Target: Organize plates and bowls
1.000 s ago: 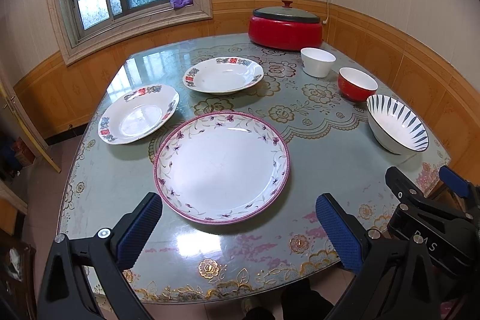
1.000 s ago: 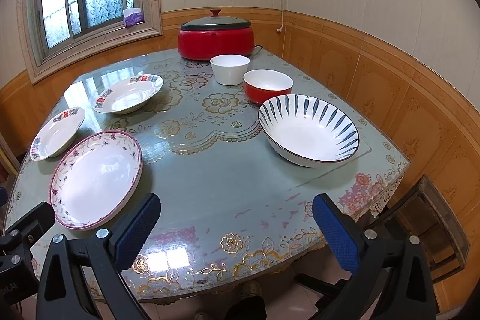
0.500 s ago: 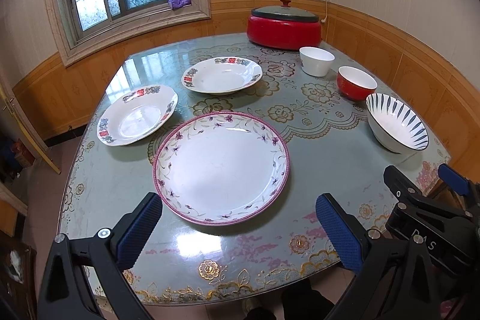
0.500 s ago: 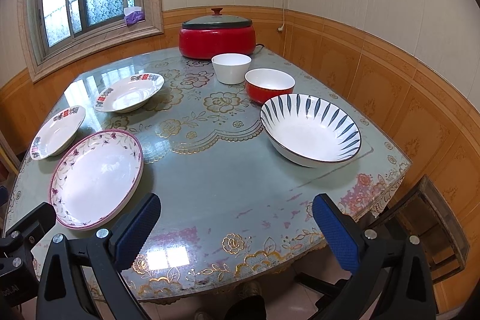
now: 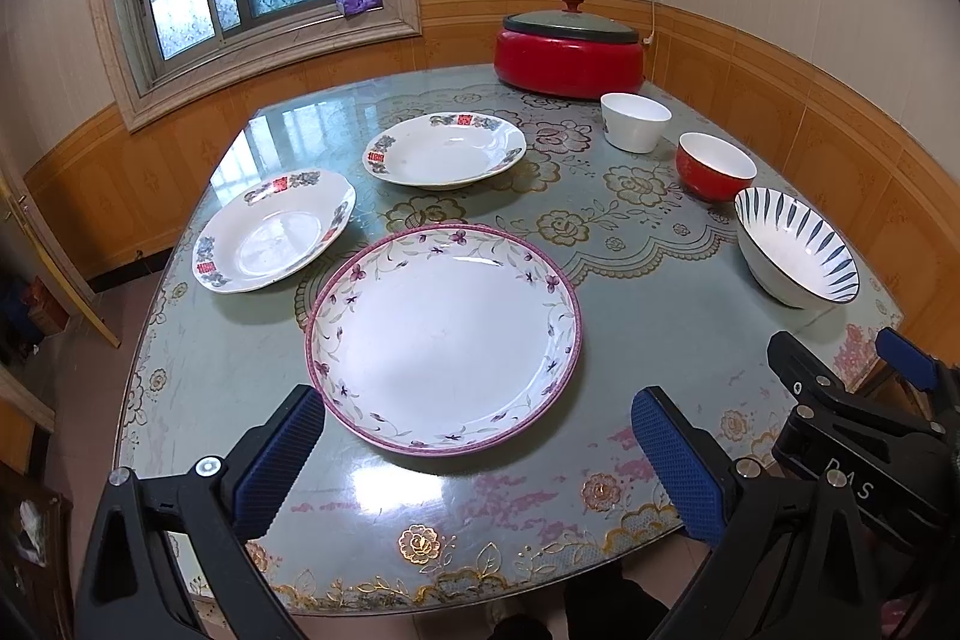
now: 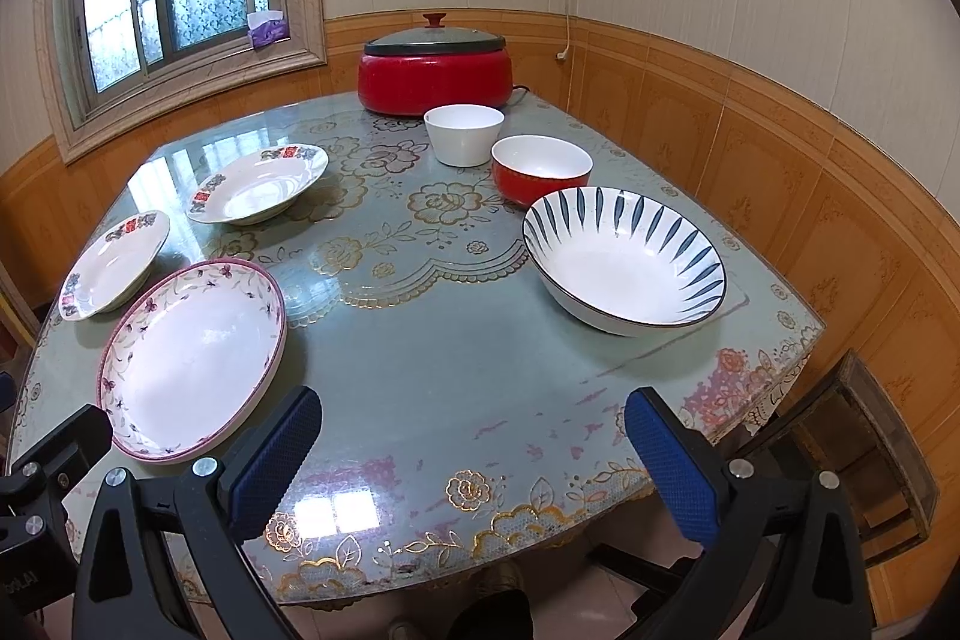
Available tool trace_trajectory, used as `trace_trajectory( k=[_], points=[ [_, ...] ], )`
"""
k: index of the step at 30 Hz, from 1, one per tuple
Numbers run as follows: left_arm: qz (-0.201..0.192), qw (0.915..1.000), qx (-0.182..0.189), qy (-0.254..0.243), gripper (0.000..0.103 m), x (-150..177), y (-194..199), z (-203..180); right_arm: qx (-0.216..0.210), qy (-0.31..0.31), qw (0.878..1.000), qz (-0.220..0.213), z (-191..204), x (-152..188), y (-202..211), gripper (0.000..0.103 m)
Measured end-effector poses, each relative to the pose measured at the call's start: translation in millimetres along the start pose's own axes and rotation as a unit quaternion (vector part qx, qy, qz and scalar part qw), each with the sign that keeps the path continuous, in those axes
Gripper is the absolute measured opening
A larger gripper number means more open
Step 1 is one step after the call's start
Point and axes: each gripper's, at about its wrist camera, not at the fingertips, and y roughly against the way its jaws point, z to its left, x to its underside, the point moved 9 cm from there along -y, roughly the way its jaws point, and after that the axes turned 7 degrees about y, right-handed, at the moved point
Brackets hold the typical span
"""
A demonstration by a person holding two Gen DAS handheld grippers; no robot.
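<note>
A large pink-rimmed floral plate [image 5: 444,337] [image 6: 192,358] lies near the table's front. Two white plates with red and blue marks lie behind it: one at the left [image 5: 273,238] [image 6: 114,262], one further back [image 5: 444,151] [image 6: 258,184]. A white bowl [image 5: 635,121] [image 6: 464,133], a red bowl [image 5: 714,166] [image 6: 540,166] and a big blue-striped bowl [image 5: 795,247] [image 6: 624,259] stand along the right side. My left gripper [image 5: 474,451] is open and empty just in front of the floral plate. My right gripper [image 6: 471,454] is open and empty over the front edge.
A red electric cooker with a grey lid [image 5: 569,52] [image 6: 435,64] stands at the table's back. The glass-topped table [image 6: 432,340] has a floral cloth. Wood-panelled walls run close along the right. A wooden stool [image 6: 864,448] stands by the right front corner.
Both grippers have drifted very slightly; the views are almost the same. No dish has moved.
</note>
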Motion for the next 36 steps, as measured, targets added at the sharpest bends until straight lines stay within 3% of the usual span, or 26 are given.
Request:
trace_trajectory(
  k=[29,36],
  points=[
    [0.008,1.0,0.0,0.005,0.103,-1.1,-7.6,5.8,0.0,0.006,1.0,0.002,6.5,-5.1,-3.6,0.103],
    [0.025,0.9995,0.006,0.017,0.103,-0.4,-15.6,14.3,-0.029,0.009,0.999,0.01,13.7,-5.5,-12.4,0.103]
  ],
)
